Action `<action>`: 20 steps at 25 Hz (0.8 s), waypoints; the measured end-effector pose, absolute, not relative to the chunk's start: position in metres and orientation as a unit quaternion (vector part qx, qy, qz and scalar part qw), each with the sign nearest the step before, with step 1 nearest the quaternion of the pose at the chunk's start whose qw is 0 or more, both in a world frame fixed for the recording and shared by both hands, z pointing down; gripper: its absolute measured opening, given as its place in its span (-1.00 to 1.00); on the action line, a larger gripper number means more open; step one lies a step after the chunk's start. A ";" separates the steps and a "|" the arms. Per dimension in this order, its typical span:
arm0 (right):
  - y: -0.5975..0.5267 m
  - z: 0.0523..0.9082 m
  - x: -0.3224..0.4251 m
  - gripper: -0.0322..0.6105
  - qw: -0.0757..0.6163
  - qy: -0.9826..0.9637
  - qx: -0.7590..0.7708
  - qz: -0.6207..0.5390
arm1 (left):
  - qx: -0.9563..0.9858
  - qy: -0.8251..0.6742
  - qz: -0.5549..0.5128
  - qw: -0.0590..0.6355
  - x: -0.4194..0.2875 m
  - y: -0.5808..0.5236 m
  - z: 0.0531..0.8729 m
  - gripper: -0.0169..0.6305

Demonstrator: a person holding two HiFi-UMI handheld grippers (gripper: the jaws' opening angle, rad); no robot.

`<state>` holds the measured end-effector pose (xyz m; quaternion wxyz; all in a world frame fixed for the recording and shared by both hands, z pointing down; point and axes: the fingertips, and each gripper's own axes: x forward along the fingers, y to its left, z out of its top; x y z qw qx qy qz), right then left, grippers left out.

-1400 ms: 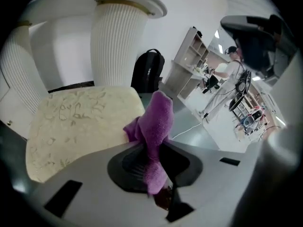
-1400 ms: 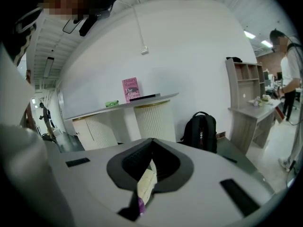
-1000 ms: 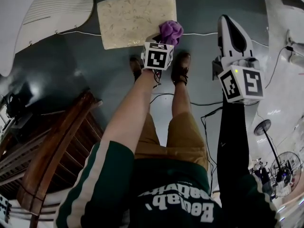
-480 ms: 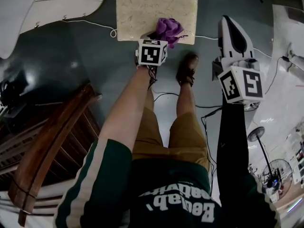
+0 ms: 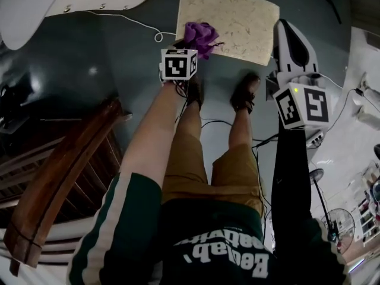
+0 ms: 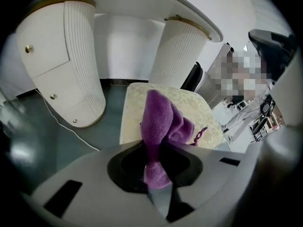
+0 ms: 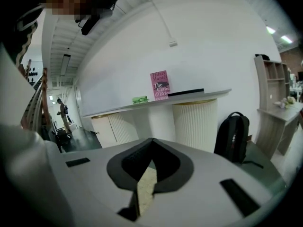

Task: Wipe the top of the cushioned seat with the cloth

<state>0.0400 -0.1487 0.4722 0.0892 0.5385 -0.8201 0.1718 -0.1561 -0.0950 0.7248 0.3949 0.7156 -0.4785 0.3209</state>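
Note:
The cushioned seat (image 5: 237,19) is a cream, patterned square pad low on the dark floor, ahead of the person's feet. A purple cloth (image 5: 200,35) hangs bunched over the seat's near left corner, and my left gripper (image 5: 191,45) is shut on it. In the left gripper view the cloth (image 6: 158,122) rises out from between the jaws, with the seat (image 6: 203,109) just behind it. My right gripper (image 5: 289,31) is held up at the right, off the seat's right edge, shut with nothing in it. A strip of the seat (image 7: 144,193) shows below its jaws.
White ribbed counter pedestals (image 6: 78,65) stand behind the seat, and a white cable (image 5: 139,24) trails on the floor. A wooden chair (image 5: 65,177) is at the left. A black backpack (image 7: 232,136) leans against a pedestal, and a fan (image 5: 335,224) stands at the right.
The cloth in my left gripper has gone from the seat's near right corner, along its near edge, to the near left corner. The right gripper has kept its place.

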 end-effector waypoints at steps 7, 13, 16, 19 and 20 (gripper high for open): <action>-0.162 0.467 -0.006 -0.88 0.088 -0.828 0.527 0.170 | 0.661 -0.524 0.335 0.421 -0.240 -0.092 0.742 -0.72; -0.164 0.461 -0.014 -0.88 0.090 -0.825 0.533 0.164 | 0.670 -0.514 0.334 0.418 -0.245 -0.093 0.740 -0.72; -0.166 0.455 -0.010 -0.88 0.101 -0.824 0.537 0.152 | 0.672 -0.509 0.337 0.419 -0.242 -0.091 0.735 -0.72; -0.167 0.438 0.001 -0.88 0.091 -0.820 0.545 0.151 | 0.680 -0.504 0.334 0.415 -0.236 -0.089 0.713 -0.72; -0.168 0.430 0.003 -0.88 0.088 -0.820 0.545 0.149 | 0.687 -0.503 0.328 0.408 -0.231 -0.091 0.699 -0.72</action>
